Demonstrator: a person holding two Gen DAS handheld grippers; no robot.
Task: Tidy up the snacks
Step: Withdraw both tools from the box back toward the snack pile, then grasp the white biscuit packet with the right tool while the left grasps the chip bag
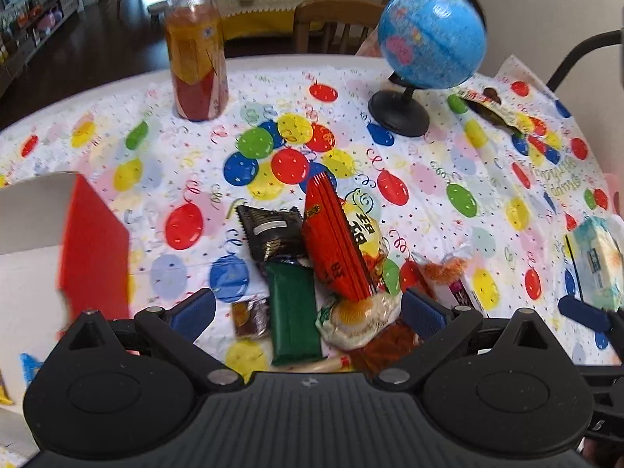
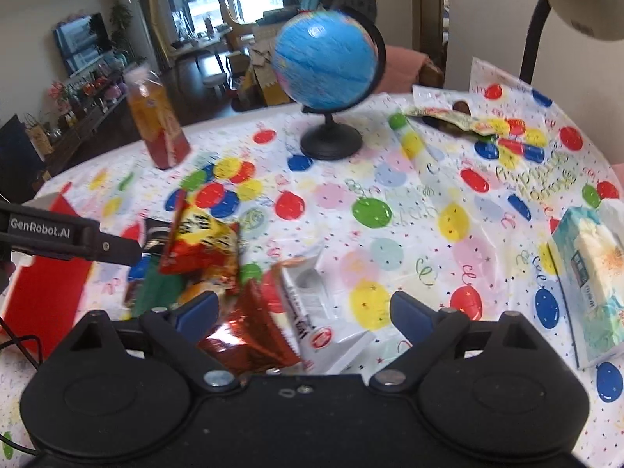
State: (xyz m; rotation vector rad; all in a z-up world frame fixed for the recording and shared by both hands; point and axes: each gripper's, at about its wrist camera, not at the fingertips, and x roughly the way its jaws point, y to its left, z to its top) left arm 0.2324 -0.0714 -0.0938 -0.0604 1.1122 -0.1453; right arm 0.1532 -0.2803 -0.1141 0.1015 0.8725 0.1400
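The left gripper [image 1: 308, 312] is seen with its blue-padded fingers spread wide apart, nothing clamped between them, poised above the heap of snacks [image 1: 323, 273] on the balloon-print tablecloth [image 1: 448, 179]. The right gripper [image 2: 304, 312] is likewise spread wide and holds nothing; a crinkled foil packet [image 2: 245, 331] and a white wrapper [image 2: 316, 312] lie in the gap below its fingers, though whether either pad touches them cannot be told. In the heap, a tall red packet [image 1: 335, 241] is propped upright against a yellow bag [image 1: 366, 230], with a black packet [image 1: 271, 232] and a green bar [image 1: 294, 312] lying beside it and a small brown sweet [image 1: 249, 316] at the edge. An open red box [image 1: 93, 245] stands just left of the heap and is judged to be where the snacks are to be gathered. Several risks are judged likely from here: with the packets overlapping, two could be pinched at once, or the leaning red packet could be knocked flat by a descending finger; slippery foil could be squeezed out of the pads; the two grippers, working close together over one heap, could be brought into collision. The bottle [image 1: 197, 54] and globe [image 1: 429, 39], standing well behind, could be toppled only by a careless sweep.
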